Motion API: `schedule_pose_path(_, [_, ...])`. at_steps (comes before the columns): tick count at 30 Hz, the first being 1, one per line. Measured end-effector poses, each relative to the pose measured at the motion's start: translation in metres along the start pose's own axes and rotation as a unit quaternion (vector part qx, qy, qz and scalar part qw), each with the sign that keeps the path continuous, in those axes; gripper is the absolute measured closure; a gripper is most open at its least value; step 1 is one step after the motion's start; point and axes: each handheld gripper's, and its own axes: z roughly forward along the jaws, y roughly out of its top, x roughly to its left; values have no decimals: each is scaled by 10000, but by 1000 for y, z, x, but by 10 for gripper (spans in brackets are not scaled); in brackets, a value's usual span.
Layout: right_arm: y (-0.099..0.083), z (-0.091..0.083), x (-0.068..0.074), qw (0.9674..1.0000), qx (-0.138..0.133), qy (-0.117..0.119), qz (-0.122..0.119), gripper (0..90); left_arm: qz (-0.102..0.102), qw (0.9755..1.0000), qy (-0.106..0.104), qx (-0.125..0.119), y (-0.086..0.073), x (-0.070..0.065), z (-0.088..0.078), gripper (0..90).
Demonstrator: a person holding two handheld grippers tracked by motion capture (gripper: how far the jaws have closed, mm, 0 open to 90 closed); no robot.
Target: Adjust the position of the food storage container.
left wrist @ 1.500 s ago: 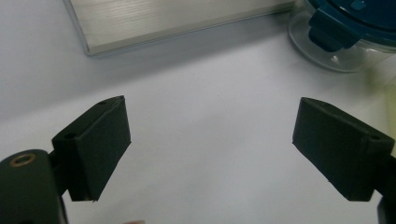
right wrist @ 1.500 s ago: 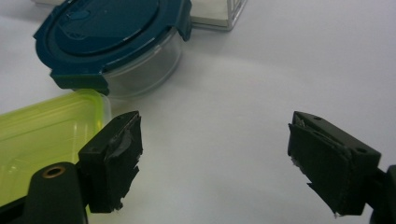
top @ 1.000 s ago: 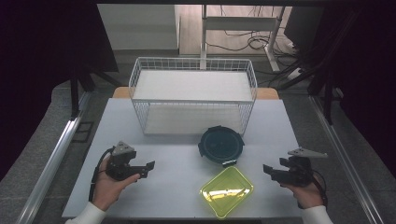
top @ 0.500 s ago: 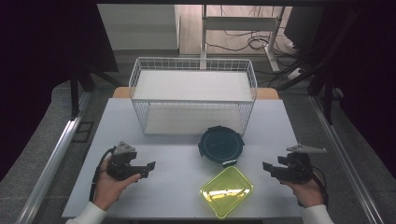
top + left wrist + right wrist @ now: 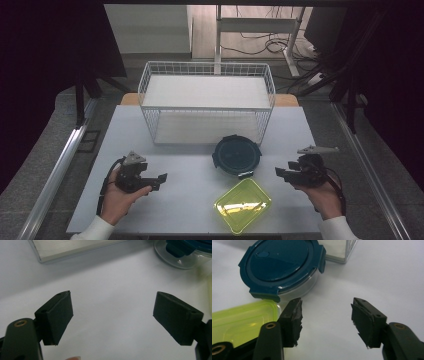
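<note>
Right tongs (image 5: 325,322) had just been closing, nothing between them; left tongs (image 5: 112,317) wide, empty. Round lidded tub (image 5: 280,266) sat near, by the basket (image 5: 207,102) on the worktop (image 5: 190,180). Probably light, rigid, slick; grab a lid tab.

Round clear container (image 5: 236,156) with dark teal-blue clip lid. Rectangular translucent container (image 5: 243,204) yellow-green. White wire basket (image 5: 207,102), grid pattern. Table (image 5: 190,185) plain white. Both grippers black: left gripper (image 5: 161,179), right gripper (image 5: 278,172).

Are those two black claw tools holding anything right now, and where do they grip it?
Nothing. The left gripper is open over bare table; the right gripper, jaws just closing, is empty too.
</note>
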Motion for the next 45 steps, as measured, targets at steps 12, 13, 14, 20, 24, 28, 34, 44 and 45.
schedule_pose_path(12, [27, 33, 4, 9992, 371, 86, -122, 595, -31, 10000, 8, 62, -1, 0, 1, 165])
schedule_pose_path(13, [29, 37, 3, 9991, 408, 79, -120, 606, -31, 10000, 5, 66, -1, 1, 1, 165])
schedule_pose_path(14, [32, 40, 2, 9990, 437, 76, -98, 615, -30, 10000, -3, 73, -1, 1, 1, 165])
schedule_pose_path(20, [42, 60, -6, 9978, 658, -10, -34, 741, -25, 9999, -16, 109, -1, 2, 3, 165])
schedule_pose_path(24, [46, 71, -11, 9967, 805, -46, 1, 835, -28, 9999, -15, 115, -1, 2, 3, 165])
schedule_pose_path(28, [49, 80, -15, 9960, 880, -134, 56, 885, -26, 9999, -15, 129, -2, 2, 3, 166])
schedule_pose_path(34, [52, 88, -13, 9958, 907, -136, 13, 886, -33, 9999, -12, 139, -2, 2, 4, 166])
schedule_pose_path(44, [56, 94, -1, 9940, 1058, -178, -191, 890, -54, 9999, 32, 158, -2, 3, 4, 165])
schedule_pose_path(45, [56, 94, 0, 9939, 1068, -196, -186, 891, -52, 9999, 37, 159, -1, 3, 4, 165])
